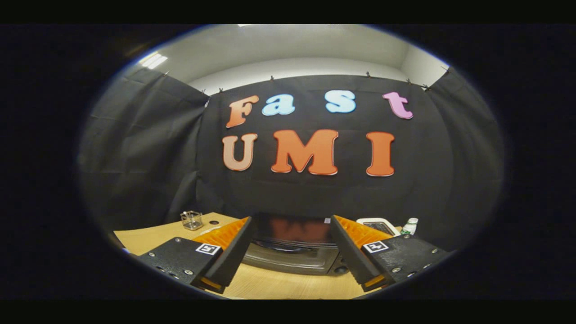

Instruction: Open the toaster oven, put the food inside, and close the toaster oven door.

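A dark toaster oven point(291, 245) stands on the wooden table point(279, 283), just ahead of my fingers and between them. Its glossy top faces me; the glass door with a curved handle point(281, 246) looks closed. My gripper point(290, 231) is open, its two fingers spread wide to either side of the oven's top, touching nothing. I see no food from this angle.
A small clear glass container point(191, 220) sits on the table beyond the left finger. Behind the right finger lie a white flat device point(378, 223) and a small plastic bottle point(410, 226). The black cloth wall stands close behind the oven.
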`<action>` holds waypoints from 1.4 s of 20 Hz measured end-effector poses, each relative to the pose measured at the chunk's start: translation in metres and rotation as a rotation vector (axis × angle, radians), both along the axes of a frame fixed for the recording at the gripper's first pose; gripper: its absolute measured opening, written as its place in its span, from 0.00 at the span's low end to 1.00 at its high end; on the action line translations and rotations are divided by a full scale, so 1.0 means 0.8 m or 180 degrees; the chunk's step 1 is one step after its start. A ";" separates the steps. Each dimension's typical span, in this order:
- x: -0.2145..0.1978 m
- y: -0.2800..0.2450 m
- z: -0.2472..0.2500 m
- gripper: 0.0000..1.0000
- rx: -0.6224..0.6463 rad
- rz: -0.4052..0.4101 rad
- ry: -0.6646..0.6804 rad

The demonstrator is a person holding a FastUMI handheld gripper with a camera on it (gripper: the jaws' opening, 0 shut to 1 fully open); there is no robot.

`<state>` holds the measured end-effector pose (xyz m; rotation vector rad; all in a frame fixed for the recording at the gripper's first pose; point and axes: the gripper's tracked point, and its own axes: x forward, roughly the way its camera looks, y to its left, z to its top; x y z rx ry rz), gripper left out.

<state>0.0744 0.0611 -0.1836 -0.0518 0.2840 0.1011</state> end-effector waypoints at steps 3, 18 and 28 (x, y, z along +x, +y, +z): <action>0.031 -0.010 -0.053 0.99 -0.0127 -0.0115 0.0262; 0.090 -0.005 -0.149 0.99 0.0035 -0.0334 0.0556; 0.037 0.022 -0.142 0.74 0.0260 -0.0080 0.0151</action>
